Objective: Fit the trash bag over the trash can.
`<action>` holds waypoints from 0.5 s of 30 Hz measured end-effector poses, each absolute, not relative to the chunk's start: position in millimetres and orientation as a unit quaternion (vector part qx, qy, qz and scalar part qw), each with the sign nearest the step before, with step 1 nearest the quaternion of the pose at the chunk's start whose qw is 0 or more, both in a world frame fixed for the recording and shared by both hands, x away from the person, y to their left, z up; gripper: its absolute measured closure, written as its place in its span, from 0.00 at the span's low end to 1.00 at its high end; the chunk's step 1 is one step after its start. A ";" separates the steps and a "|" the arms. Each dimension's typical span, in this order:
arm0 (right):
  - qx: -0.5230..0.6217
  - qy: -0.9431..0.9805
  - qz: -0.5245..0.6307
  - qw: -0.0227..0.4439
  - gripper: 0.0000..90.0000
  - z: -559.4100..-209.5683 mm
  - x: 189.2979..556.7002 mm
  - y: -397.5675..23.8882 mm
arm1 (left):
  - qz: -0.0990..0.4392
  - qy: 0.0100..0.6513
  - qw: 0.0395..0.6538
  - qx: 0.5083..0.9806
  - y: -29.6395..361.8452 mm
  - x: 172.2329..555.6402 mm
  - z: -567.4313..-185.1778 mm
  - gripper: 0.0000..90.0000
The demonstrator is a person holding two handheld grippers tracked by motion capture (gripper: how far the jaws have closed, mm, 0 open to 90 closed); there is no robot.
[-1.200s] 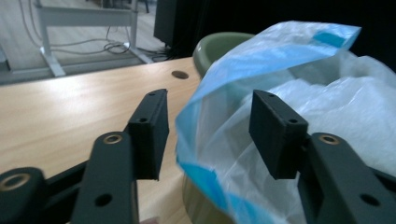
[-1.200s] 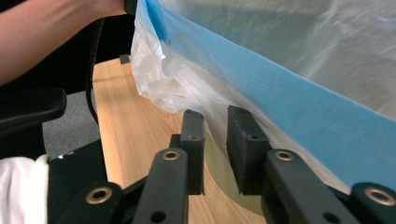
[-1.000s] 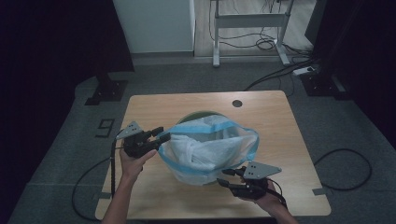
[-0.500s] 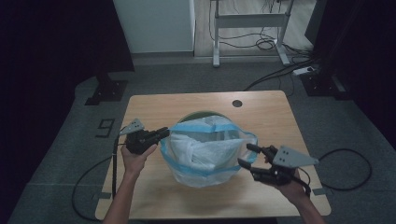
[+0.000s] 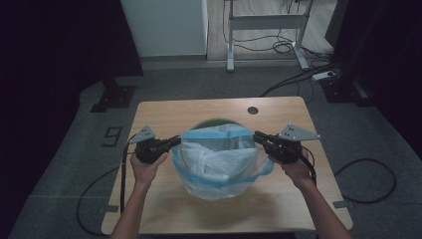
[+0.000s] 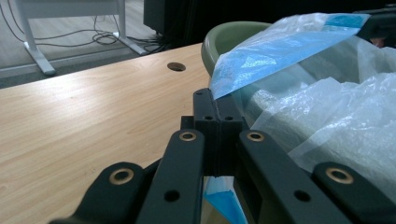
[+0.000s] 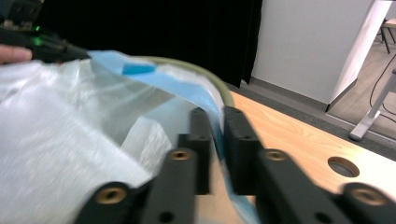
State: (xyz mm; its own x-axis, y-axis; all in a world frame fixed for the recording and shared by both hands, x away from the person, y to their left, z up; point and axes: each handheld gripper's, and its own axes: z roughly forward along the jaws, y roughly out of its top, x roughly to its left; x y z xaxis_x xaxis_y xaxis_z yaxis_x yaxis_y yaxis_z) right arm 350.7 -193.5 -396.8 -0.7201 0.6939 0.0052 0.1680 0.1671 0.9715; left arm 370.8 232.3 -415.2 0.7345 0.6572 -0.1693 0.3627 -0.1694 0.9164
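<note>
A green bin (image 5: 214, 122) stands mid-table with a translucent white bag (image 5: 219, 164) with a blue rim draped in and over it. My left gripper (image 5: 175, 141) is at the bag's left side; its jaws have just been closing and are shut on the blue rim (image 6: 280, 51). My right gripper (image 5: 258, 135) is at the bag's right side; its jaws have just been closing and pinch the blue rim (image 7: 215, 109) between them. The rim is stretched across the bin's mouth between both grippers. In the right gripper view the bin's edge (image 7: 219, 88) curves behind the bag (image 7: 70, 116).
The wooden table (image 5: 164, 112) has a round cable hole (image 5: 253, 110) at the back right. Cables trail over the grey floor on both sides. A white desk frame (image 5: 231, 45) and a dark stand base (image 5: 113, 97) are beyond the table.
My right gripper moved from the bag's front right up to its right rim and closed on it. My left gripper stayed at the left rim and closed; the rim now spans the bin.
</note>
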 end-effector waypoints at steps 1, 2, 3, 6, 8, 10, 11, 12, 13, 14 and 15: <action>0.297 0.728 0.573 0.233 0.99 -395.0 352.9 -192.5 | 0.137 0.338 0.547 0.753 231.7 371.0 -414.6 1.00; 0.301 0.726 0.571 0.236 0.99 -393.1 355.5 -191.1 | 0.140 0.338 0.546 0.753 231.0 371.5 -414.0 1.00; 0.305 0.724 0.572 0.237 0.99 -391.1 358.7 -189.6 | 0.143 0.339 0.545 0.753 230.5 371.9 -413.3 1.00; 0.313 0.719 0.572 0.242 0.99 -387.6 366.0 -187.4 | 0.149 0.343 0.544 0.752 229.7 373.3 -412.3 1.00; 0.330 0.709 0.575 0.237 0.99 -385.6 379.5 -184.4 | 0.155 0.352 0.539 0.749 228.8 377.1 -412.5 1.00; 0.341 0.706 0.574 0.233 0.99 -386.9 389.1 -182.4 | 0.158 0.361 0.532 0.749 227.7 381.2 -414.0 1.00; 0.350 0.704 0.573 0.231 0.99 -389.2 395.0 -180.3 | 0.157 0.364 0.530 0.750 227.1 383.1 -414.8 1.00; 0.354 0.704 0.572 0.229 0.99 -391.3 398.7 -179.1 | 0.156 0.369 0.526 0.750 226.3 385.6 -416.2 1.00; 0.362 0.703 0.570 0.223 0.99 -394.7 403.8 -177.6 | 0.154 0.373 0.523 0.751 225.5 388.2 -417.7 1.00; 0.371 0.701 0.570 0.215 0.99 -398.8 409.0 -176.2 | 0.152 0.377 0.521 0.751 224.6 390.6 -419.3 1.00; 0.380 0.701 0.567 0.208 0.99 -403.1 413.6 -174.9 | 0.150 0.379 0.518 0.752 223.7 392.5 -420.9 1.00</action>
